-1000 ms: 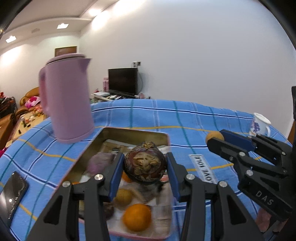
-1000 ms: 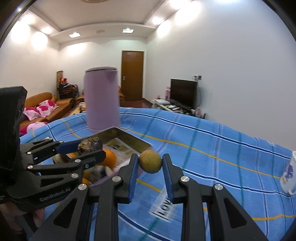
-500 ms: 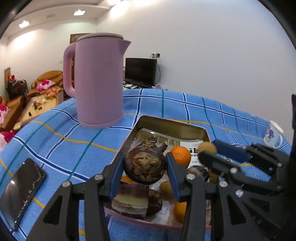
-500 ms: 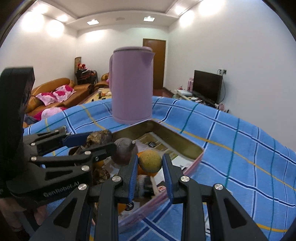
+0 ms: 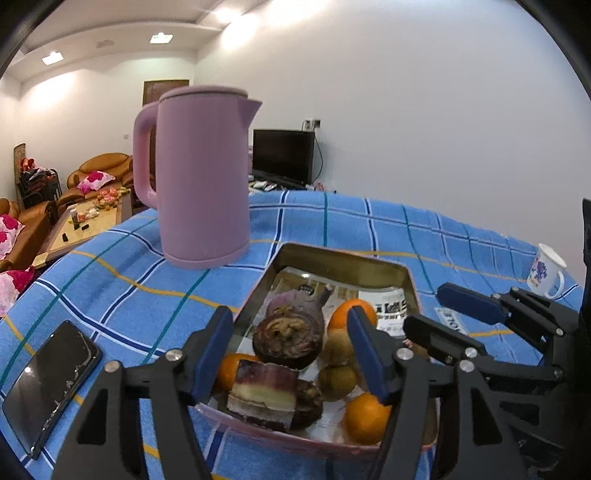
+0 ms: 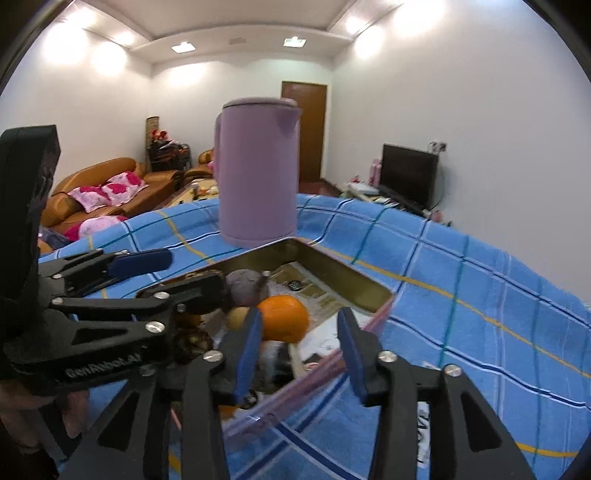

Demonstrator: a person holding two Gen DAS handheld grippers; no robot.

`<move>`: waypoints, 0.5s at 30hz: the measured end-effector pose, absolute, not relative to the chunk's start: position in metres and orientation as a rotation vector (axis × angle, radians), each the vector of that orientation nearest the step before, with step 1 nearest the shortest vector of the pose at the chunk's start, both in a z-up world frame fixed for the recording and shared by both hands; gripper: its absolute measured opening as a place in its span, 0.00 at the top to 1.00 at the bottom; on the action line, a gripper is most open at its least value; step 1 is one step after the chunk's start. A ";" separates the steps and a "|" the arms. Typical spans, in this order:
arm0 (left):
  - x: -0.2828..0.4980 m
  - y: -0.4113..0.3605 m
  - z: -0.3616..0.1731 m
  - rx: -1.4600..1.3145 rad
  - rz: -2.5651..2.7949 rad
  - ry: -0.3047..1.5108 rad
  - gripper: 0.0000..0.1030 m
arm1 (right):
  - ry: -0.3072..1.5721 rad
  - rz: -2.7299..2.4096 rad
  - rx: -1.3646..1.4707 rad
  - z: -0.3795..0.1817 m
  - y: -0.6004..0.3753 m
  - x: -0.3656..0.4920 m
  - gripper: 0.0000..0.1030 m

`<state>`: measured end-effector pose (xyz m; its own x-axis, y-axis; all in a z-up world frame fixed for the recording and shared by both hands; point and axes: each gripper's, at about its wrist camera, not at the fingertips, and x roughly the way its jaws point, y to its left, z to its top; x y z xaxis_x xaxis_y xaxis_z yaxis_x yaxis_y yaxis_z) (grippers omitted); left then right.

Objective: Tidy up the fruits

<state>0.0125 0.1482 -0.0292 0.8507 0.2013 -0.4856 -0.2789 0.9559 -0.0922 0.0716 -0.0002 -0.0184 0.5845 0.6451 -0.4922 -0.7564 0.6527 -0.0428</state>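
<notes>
Centrally, blue plaid tablecloth [image 5: 369, 229] in a living room.

I see plain white walls [image 5: 406, 110] and a white stepped ceiling [image 6: 236, 22] with square recessed lights [image 6: 183, 47] glowing. A brown wooden door [image 6: 304, 129] stands shut at the far end. To its right a black flat television [image 6: 408, 173] sits against the wall, a socket above it. On the left, orange-brown leather sofas [image 6: 107, 177] carry pink flowered cushions [image 6: 110, 190], beside a low, cluttered wooden coffee table [image 5: 86, 225].
</notes>
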 end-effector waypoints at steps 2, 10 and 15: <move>0.011 0.144 -0.027 -0.149 0.252 0.477 0.30 | 0.449 0.804 -0.256 -0.016 -0.007 0.070 0.54; 0.008 0.130 -0.020 -0.120 0.239 0.440 0.21 | 0.420 0.723 -0.223 -0.014 -0.028 0.072 0.54; 0.007 0.130 -0.021 -0.122 0.248 0.438 0.21 | 0.408 0.709 -0.208 -0.012 -0.032 0.072 0.48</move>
